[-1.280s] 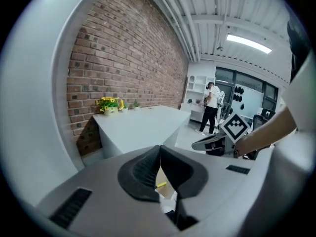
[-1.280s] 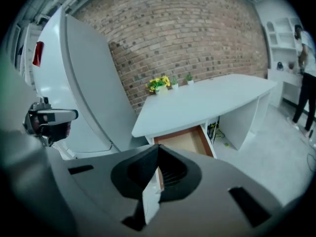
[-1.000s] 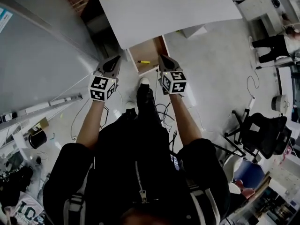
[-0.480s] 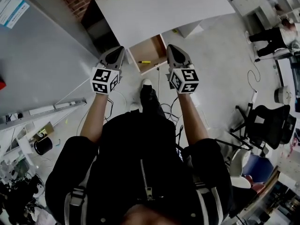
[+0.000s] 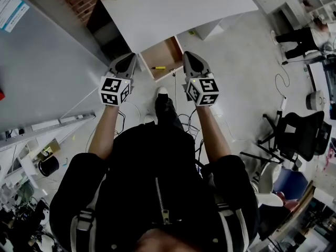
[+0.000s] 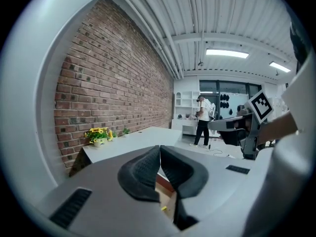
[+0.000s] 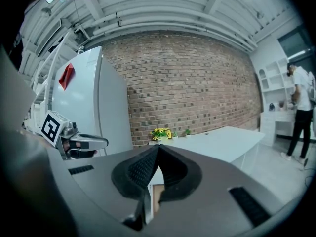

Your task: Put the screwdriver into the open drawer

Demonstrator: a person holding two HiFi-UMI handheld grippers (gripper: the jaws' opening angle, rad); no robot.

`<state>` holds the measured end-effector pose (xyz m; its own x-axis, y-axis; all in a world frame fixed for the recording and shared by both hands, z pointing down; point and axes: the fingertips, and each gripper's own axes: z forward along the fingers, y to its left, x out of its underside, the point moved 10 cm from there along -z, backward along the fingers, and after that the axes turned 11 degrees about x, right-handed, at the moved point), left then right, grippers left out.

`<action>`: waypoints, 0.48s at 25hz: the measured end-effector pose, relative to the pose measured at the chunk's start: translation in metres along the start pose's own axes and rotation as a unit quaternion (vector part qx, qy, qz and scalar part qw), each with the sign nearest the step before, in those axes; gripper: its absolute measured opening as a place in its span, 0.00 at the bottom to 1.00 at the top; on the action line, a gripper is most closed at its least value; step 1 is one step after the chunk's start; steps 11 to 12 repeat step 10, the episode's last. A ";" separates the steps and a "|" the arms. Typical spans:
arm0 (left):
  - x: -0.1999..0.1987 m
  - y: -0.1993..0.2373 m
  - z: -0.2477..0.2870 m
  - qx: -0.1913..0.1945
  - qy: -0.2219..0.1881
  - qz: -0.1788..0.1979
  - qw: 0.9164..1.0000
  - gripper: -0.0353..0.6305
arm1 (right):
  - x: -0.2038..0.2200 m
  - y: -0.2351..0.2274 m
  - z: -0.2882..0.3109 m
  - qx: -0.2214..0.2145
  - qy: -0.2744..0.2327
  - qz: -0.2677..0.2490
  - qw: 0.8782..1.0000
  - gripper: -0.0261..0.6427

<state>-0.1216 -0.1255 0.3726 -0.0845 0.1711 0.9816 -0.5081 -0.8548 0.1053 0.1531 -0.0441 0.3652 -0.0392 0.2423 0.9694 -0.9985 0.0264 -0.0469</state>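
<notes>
A yellow-handled screwdriver (image 5: 157, 67) lies inside the open wooden drawer (image 5: 164, 50) under the white table (image 5: 173, 9). Between the jaws in the left gripper view, a bit of the yellow screwdriver (image 6: 163, 208) shows far below. My left gripper (image 5: 129, 60) hovers at the drawer's left, jaws together and holding nothing. At the drawer's right edge my right gripper (image 5: 187, 56) is also shut and empty. In the left gripper view the left gripper (image 6: 159, 148) has its pads touching, and the right gripper (image 7: 158, 148) in its own view looks the same. Both point nearly level, well above the drawer.
A brick wall (image 7: 187, 93) and a white fridge (image 7: 86, 102) stand behind the table, with yellow flowers (image 7: 160, 133) at its far end. Cables (image 5: 184, 122) trail on the floor by my feet. An office chair (image 5: 299, 140) stands at the right. A person (image 6: 203, 120) stands far off.
Both grippers have risen away from the drawer, the right one more. The screwdriver has stayed in the drawer.
</notes>
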 end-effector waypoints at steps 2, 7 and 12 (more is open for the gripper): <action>0.002 -0.002 0.000 0.000 0.002 -0.001 1.000 0.09 | 0.002 0.000 -0.002 -0.001 0.002 0.000 1.000 0.05; 0.004 -0.005 0.001 0.002 0.004 -0.004 1.000 0.09 | 0.007 0.000 -0.005 0.001 0.006 0.006 1.000 0.04; 0.006 -0.006 0.004 0.004 0.006 -0.005 1.000 0.09 | 0.010 -0.002 -0.004 0.002 0.010 0.006 1.000 0.04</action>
